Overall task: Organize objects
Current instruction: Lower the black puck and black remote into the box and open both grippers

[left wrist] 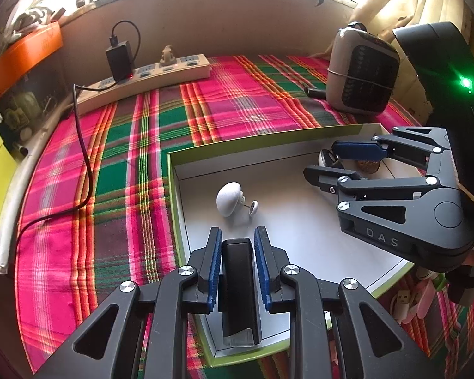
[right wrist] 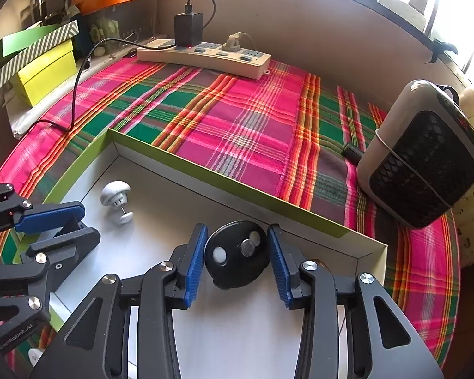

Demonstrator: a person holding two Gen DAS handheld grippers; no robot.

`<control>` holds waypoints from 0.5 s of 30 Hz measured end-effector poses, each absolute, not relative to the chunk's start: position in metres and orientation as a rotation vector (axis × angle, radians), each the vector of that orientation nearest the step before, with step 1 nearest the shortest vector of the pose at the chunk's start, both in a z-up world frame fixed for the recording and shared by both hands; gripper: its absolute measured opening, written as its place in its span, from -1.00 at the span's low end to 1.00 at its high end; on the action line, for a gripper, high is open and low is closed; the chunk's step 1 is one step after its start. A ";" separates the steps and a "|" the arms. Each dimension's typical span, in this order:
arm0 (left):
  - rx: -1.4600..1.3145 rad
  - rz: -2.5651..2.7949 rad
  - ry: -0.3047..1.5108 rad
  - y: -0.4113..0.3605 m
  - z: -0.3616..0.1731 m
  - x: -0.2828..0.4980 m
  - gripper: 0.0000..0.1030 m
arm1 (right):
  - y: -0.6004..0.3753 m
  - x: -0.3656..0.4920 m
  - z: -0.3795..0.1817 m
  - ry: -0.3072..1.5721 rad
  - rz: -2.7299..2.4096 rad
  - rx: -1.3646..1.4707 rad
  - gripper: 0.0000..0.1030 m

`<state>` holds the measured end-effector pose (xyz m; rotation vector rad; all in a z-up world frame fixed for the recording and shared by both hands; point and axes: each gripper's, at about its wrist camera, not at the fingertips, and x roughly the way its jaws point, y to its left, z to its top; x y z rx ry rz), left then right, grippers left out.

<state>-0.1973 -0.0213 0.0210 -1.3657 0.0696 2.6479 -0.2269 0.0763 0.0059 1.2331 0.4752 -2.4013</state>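
Left gripper [left wrist: 237, 240] clamped on black bar [left wrist: 238, 271], base hidden; right gripper [right wrist: 237, 246] released around black disc [right wrist: 235, 254]

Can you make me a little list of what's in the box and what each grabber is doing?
box: green-edged tray on the plaid cloth
in the box: white mushroom-shaped knob, round black disc, black bar
left gripper: shut on the black bar
right gripper: open, pads on either side of the disc but apart from it
outside the box: power strip, small heater

Plaid cloth [right wrist: 243, 126], green-rimmed tray [right wrist: 224, 186], power strip [right wrist: 205, 58], heater [right wrist: 426, 154]
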 end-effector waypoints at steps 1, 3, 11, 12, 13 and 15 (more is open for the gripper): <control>-1.366 2.651 0.070 -0.021 0.021 -0.197 -0.61 | 0.077 -0.227 0.006 0.476 -2.402 1.233 -0.15; -1.364 2.650 0.065 -0.022 0.022 -0.197 -0.58 | 0.077 -0.225 0.007 0.470 -2.405 1.228 -0.08; -1.354 2.647 0.054 -0.020 0.024 -0.190 -0.45 | 0.082 -0.218 0.013 0.443 -2.419 1.212 -0.04; -1.352 2.650 0.049 -0.020 0.025 -0.189 -0.45 | 0.082 -0.217 0.014 0.441 -2.422 1.211 -0.03; -1.350 2.652 0.045 -0.020 0.026 -0.188 -0.44 | 0.083 -0.216 0.015 0.438 -2.427 1.210 0.02; -1.344 2.657 0.042 -0.020 0.028 -0.186 -0.43 | 0.085 -0.213 0.017 0.427 -2.430 1.208 0.03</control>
